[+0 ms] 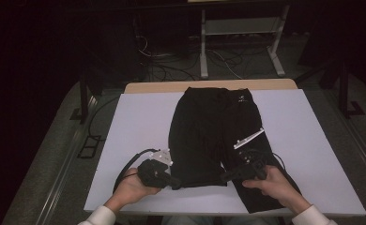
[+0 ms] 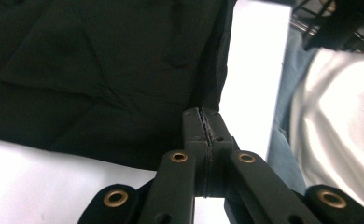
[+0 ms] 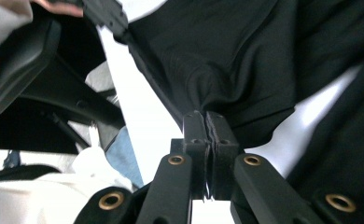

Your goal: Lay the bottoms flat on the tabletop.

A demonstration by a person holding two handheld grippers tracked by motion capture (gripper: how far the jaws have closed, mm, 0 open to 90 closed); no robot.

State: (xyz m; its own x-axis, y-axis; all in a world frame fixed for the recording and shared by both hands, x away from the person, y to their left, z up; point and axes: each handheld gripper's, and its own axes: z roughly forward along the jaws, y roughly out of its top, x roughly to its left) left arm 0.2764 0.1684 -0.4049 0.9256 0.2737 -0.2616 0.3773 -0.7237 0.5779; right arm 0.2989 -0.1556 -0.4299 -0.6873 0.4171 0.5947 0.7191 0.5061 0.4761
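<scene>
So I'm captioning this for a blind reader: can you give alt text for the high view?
Black shorts lie on a white table. A person's left gripper and right gripper each pinch the hem of one leg at the near edge.

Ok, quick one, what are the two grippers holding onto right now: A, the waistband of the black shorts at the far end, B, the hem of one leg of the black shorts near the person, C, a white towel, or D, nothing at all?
B: the left gripper and the right gripper are both shut on the near hem of one leg of the black shorts, with cloth pinched between each pair of jaws.
</scene>
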